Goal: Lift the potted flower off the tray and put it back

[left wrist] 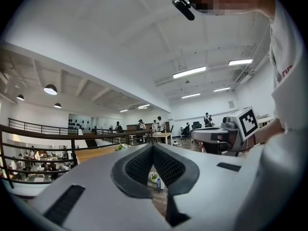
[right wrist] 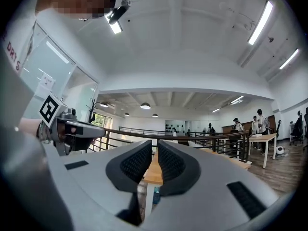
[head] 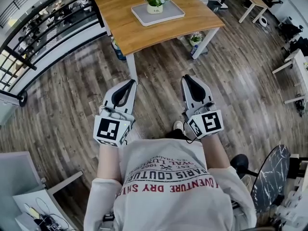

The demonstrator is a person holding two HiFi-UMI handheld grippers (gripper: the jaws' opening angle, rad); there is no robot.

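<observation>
The potted flower (head: 155,4) stood on the tray (head: 168,14) on the worktop (head: 139,30), well apart from the left tongs (head: 129,83) and right tongs (head: 189,78), both closed and empty. The approach looked not yet made; the next move called for stepping closer and opening a pair.

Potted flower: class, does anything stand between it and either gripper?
Nothing visible does. The potted flower sits on the tray on the table. Between it and the left gripper and right gripper lie only floor and the table's near part.
</observation>
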